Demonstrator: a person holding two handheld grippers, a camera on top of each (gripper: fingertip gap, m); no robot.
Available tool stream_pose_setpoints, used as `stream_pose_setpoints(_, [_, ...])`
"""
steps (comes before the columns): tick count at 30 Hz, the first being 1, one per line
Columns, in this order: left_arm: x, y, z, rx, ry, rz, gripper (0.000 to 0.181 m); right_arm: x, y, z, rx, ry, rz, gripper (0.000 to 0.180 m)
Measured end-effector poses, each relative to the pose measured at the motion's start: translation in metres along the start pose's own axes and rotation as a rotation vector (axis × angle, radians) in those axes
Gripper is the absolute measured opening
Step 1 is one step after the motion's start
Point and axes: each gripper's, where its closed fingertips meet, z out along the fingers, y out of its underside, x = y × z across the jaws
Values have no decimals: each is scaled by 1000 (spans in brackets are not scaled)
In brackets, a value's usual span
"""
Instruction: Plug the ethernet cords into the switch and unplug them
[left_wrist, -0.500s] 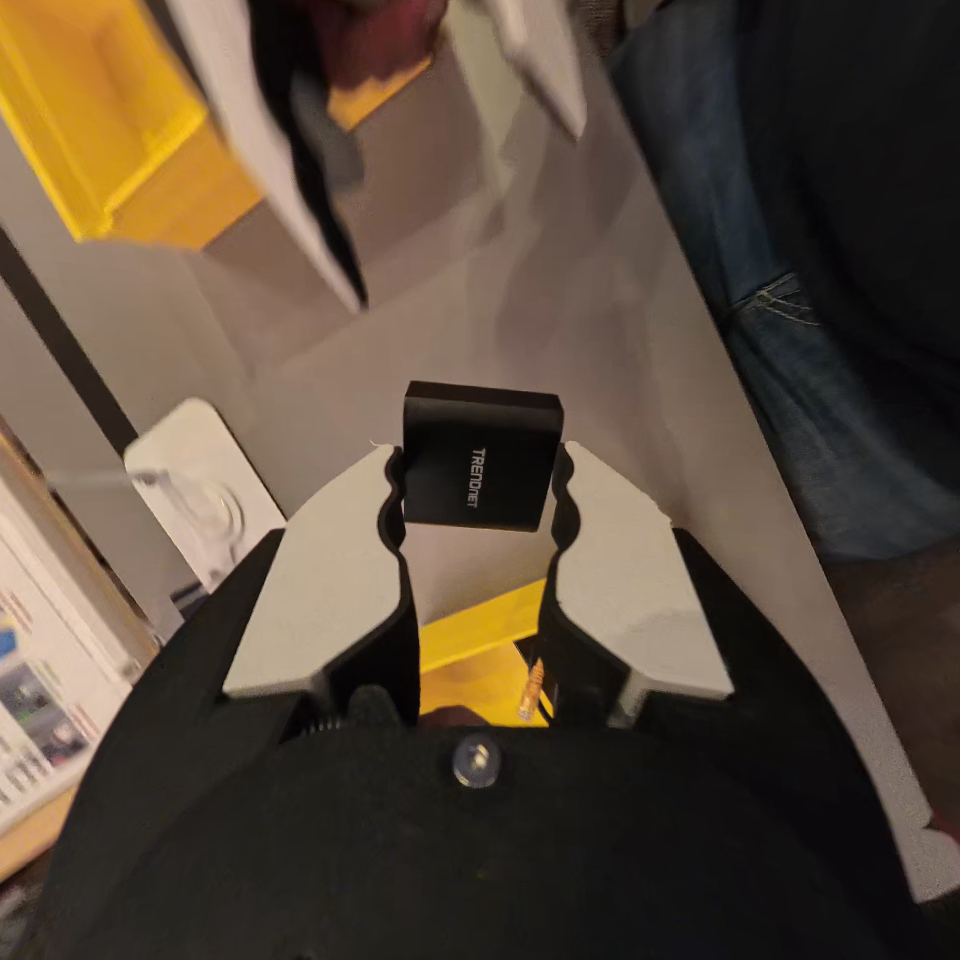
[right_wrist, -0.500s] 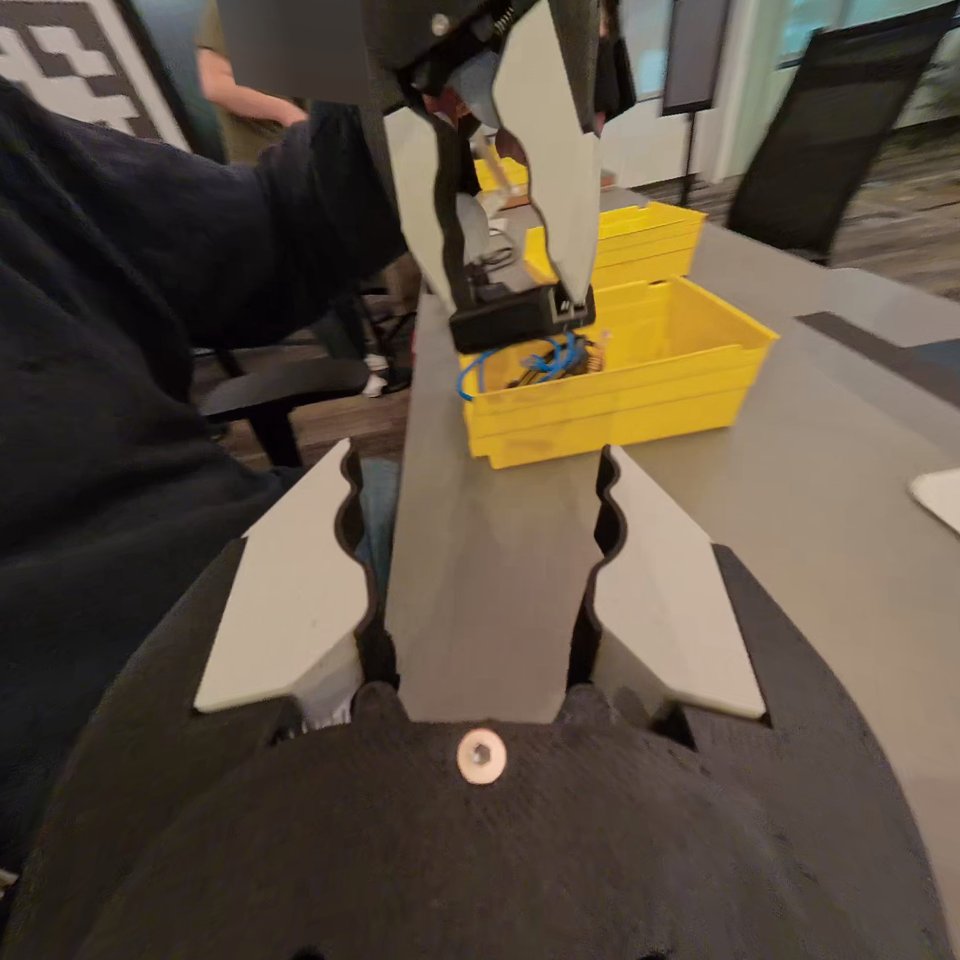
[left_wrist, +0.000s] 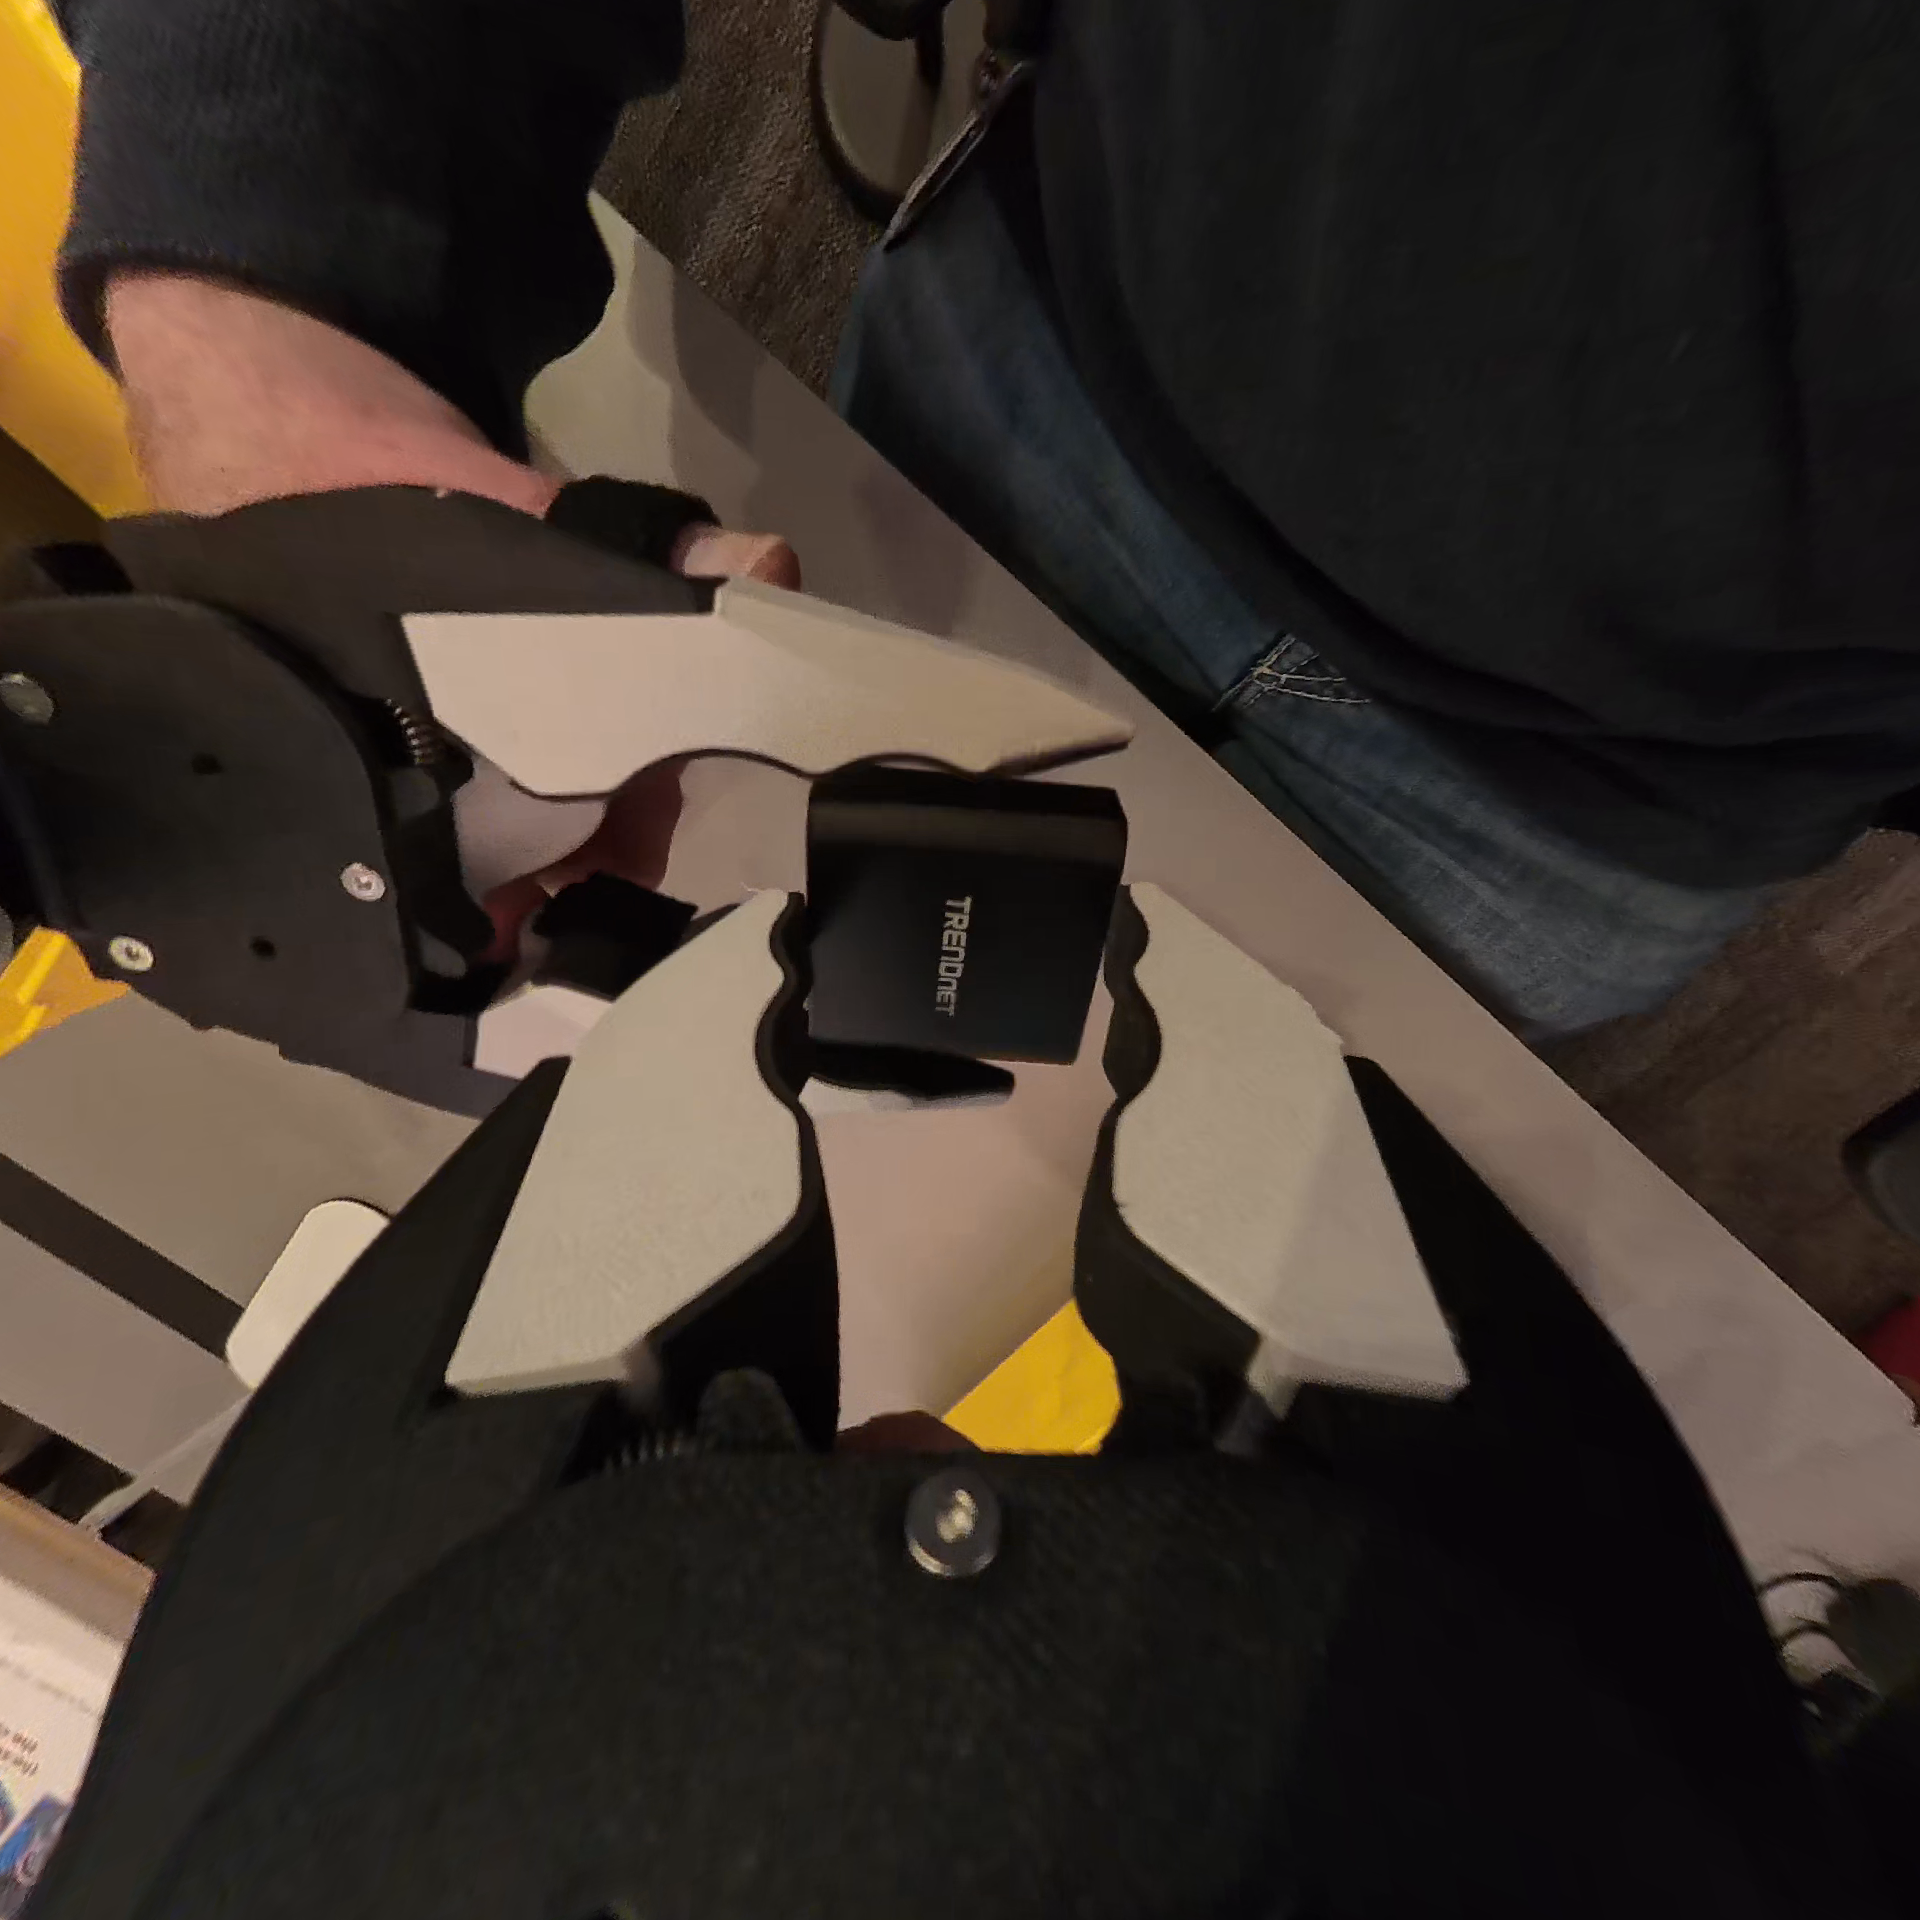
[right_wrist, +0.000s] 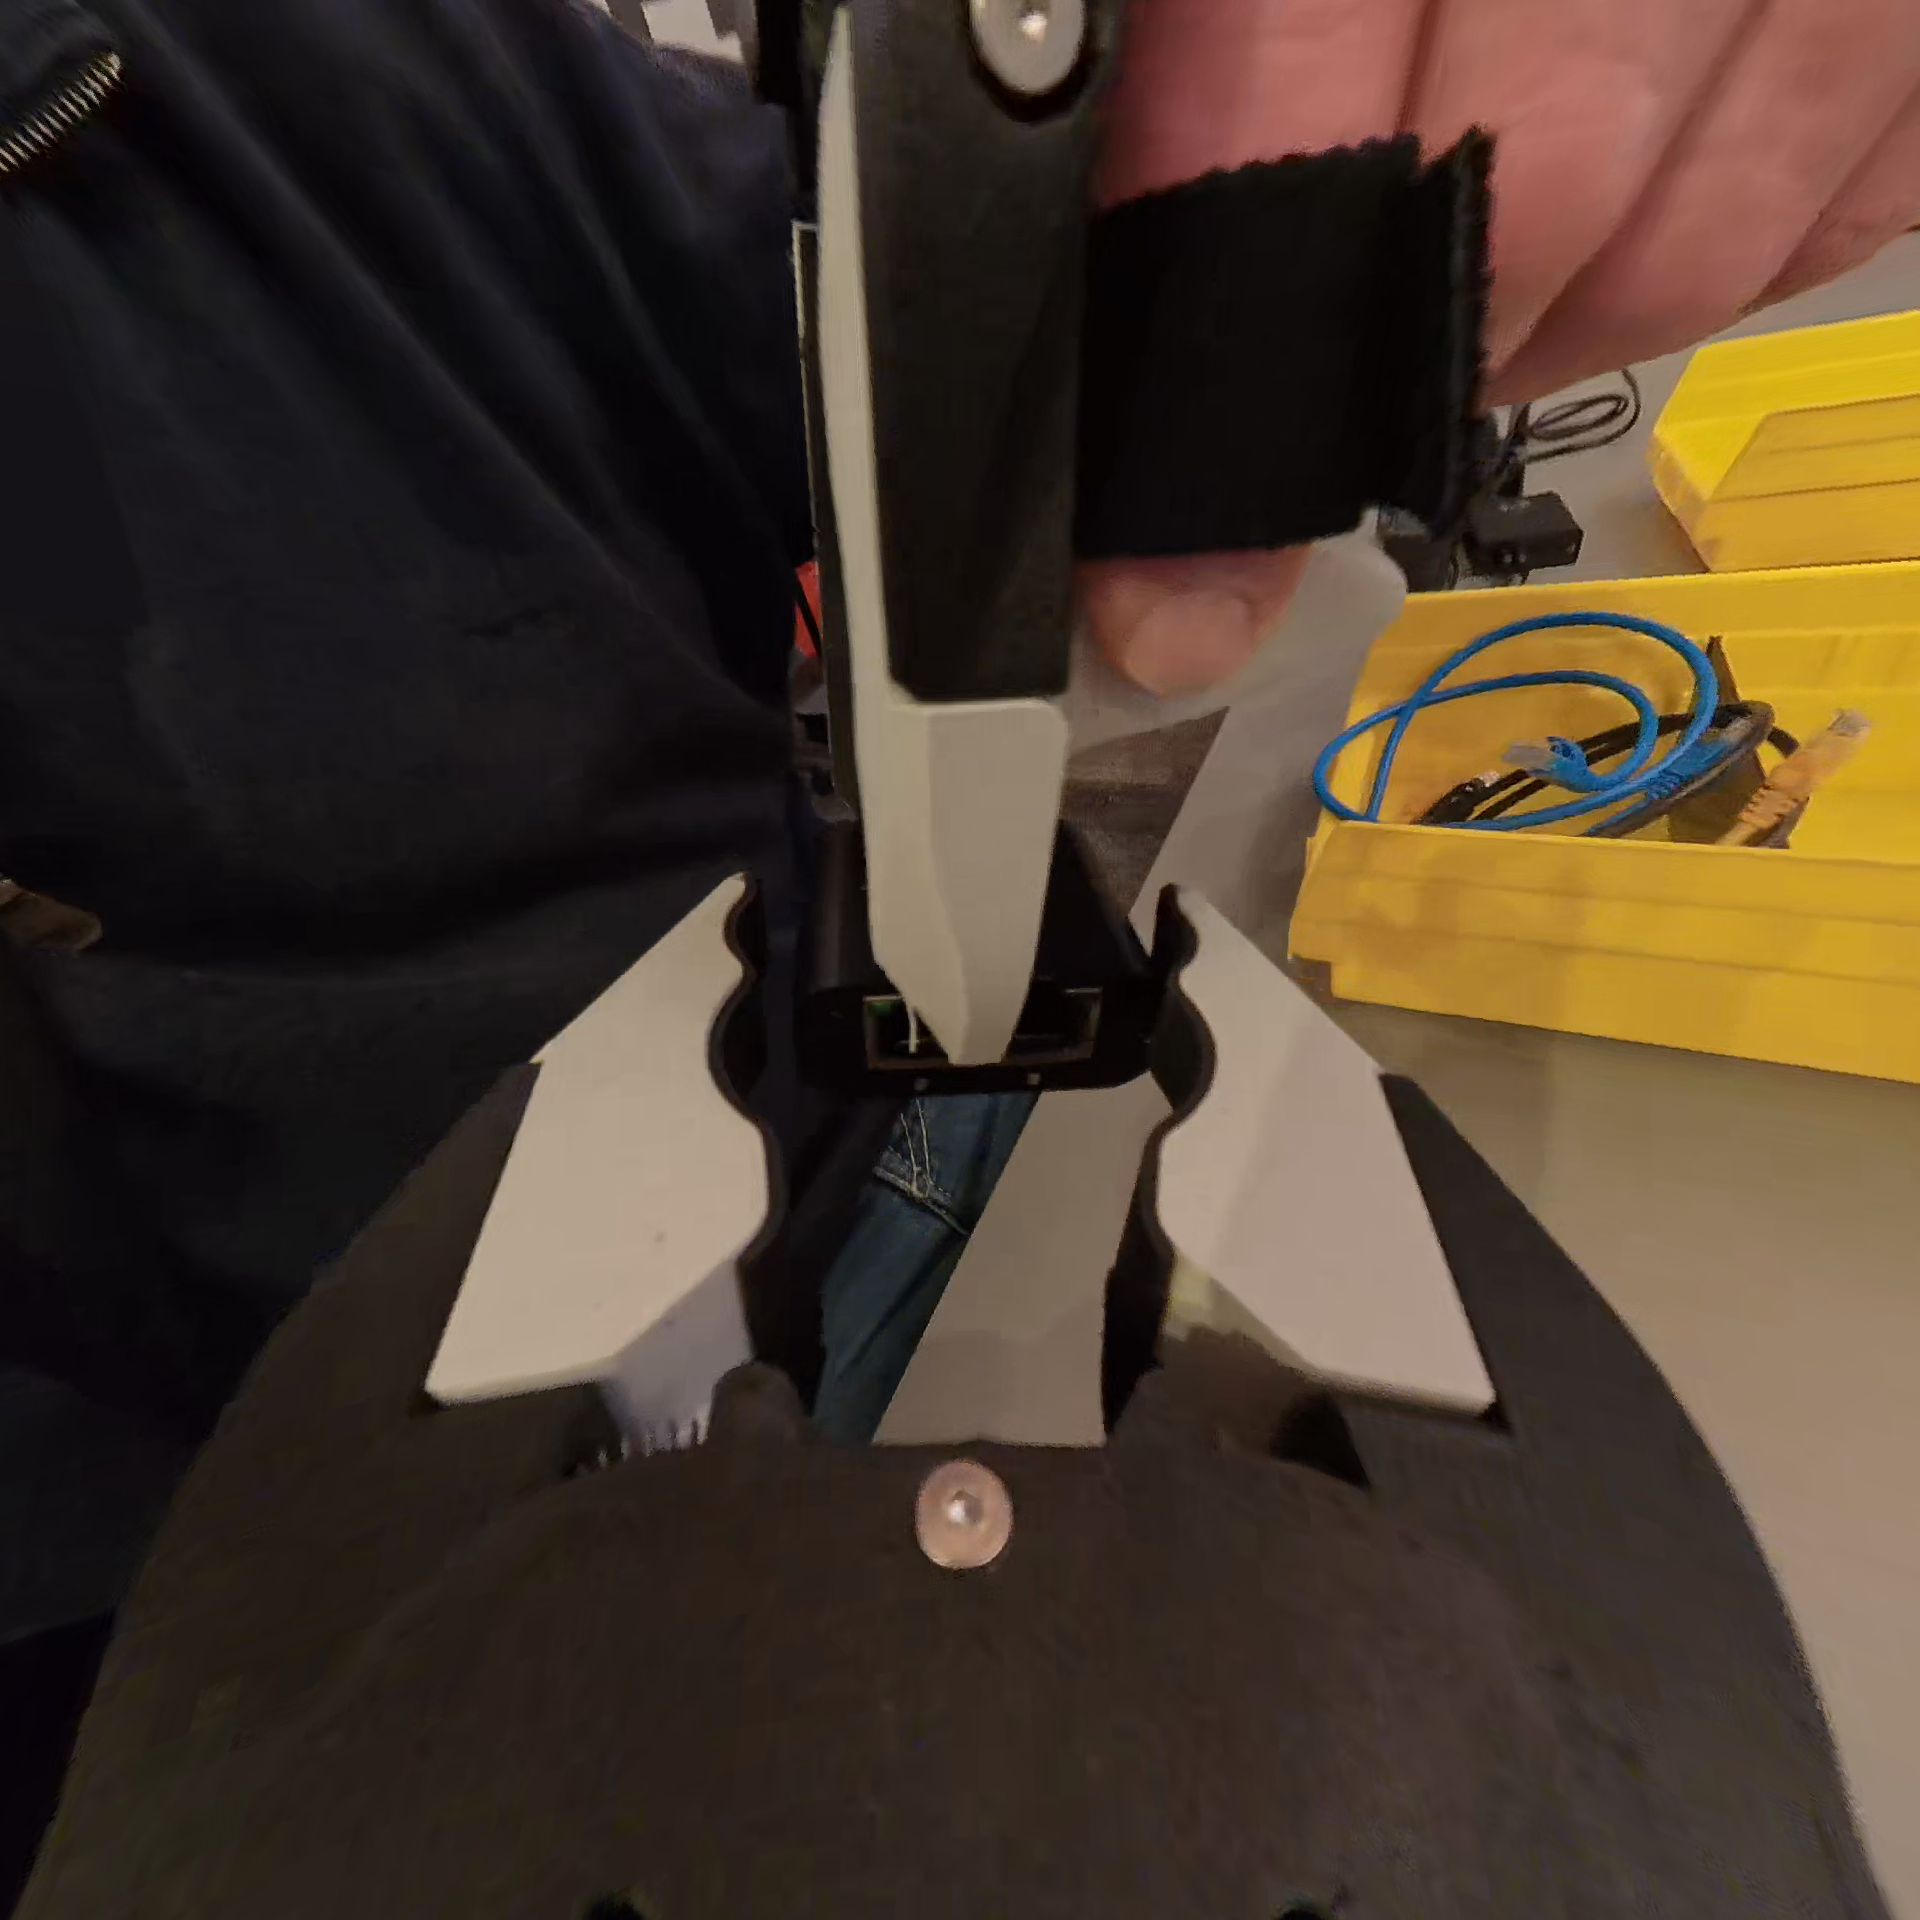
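The left gripper clamps the black switch above the table edge; the right gripper brackets it, unclenched; a careless handover could drop it.

Grey tabletop under & to the right of the tool in right wrist view. Yellow bin right of the fingertips, near. 2nd yellow bin behind it, farther right. Small black device w/ thin black wire on the table beyond the near bin, too small to ID. Dark sweater fills the left side. Blue jeans past the table edge, ahead-right in left wrist view. White flat item lower left there, partly hidden.
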Motion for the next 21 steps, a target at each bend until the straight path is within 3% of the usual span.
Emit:
stream_pose_setpoints(3, [6,-5,1,10,12,21,54,-6,1,3,-9,-35,1,68])
stream_pose_setpoints(14, [10,-7,0,46,54,18,55,-9,0,8,30,-97,-1,70])
stream_pose_setpoints(17, [-4,0,-6,42,21,-33,56,-1,-9,-4,158,-117,44,70])
stream_pose_setpoints(21, [-29,15,-31,52,-172,-132,70,7,-18,-28,348,-146,94,69])
